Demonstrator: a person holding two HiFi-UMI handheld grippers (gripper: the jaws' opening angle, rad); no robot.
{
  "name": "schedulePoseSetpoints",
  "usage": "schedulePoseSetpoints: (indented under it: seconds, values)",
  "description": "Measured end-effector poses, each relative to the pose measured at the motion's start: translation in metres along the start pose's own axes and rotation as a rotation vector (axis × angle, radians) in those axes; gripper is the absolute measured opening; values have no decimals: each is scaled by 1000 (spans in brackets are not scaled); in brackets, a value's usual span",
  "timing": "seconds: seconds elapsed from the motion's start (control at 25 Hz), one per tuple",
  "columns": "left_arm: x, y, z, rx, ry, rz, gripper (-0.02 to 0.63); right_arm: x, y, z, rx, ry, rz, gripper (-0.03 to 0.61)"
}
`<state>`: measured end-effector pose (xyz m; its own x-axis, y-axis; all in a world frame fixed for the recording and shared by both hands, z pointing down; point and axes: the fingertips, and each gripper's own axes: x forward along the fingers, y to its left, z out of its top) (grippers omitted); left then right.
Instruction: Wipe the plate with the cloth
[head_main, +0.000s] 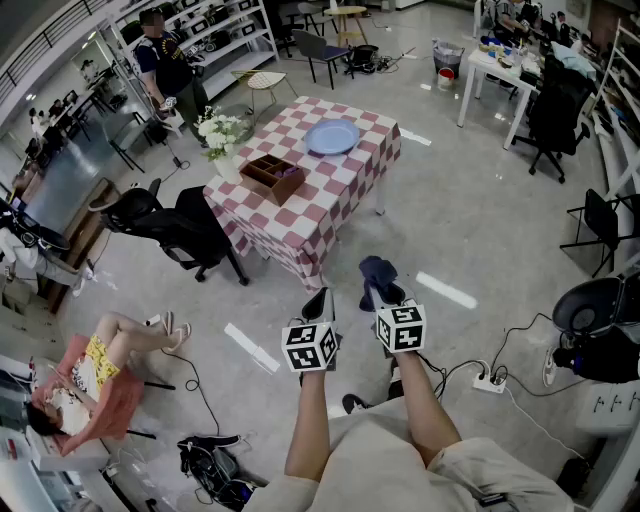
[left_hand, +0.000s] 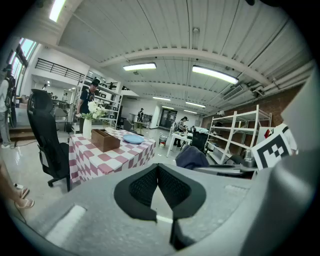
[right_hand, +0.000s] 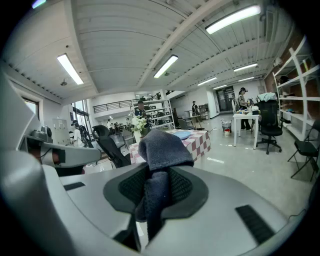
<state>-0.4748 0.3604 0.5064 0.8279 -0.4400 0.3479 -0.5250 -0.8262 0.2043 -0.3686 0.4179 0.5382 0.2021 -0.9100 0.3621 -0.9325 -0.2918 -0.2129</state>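
Note:
A light blue plate (head_main: 332, 136) lies on the far side of a red and white checked table (head_main: 330, 190); it also shows small in the left gripper view (left_hand: 133, 139) and the right gripper view (right_hand: 181, 134). My right gripper (head_main: 378, 288) is shut on a dark blue cloth (right_hand: 161, 150), which bunches up above the jaws (head_main: 377, 271). My left gripper (head_main: 320, 304) is shut with nothing between its jaws (left_hand: 158, 172). Both grippers hang over the floor, well short of the table.
A brown wooden box (head_main: 272, 176) and a vase of white flowers (head_main: 224, 135) stand on the table's left part. A black office chair (head_main: 170, 225) sits left of the table. A person (head_main: 95, 375) sits at lower left. A power strip with cables (head_main: 490, 381) lies on the floor at right.

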Motion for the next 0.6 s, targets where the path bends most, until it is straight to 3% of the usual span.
schedulePoseSetpoints:
  seconds: [0.4,0.6]
  values:
    - [60,-9,28,0,-23,36,11,37,-51,32,-15,-5,28,97]
    - [96,-18,39,-8,-31,62,11,55,-81,48,5,-9,90,98]
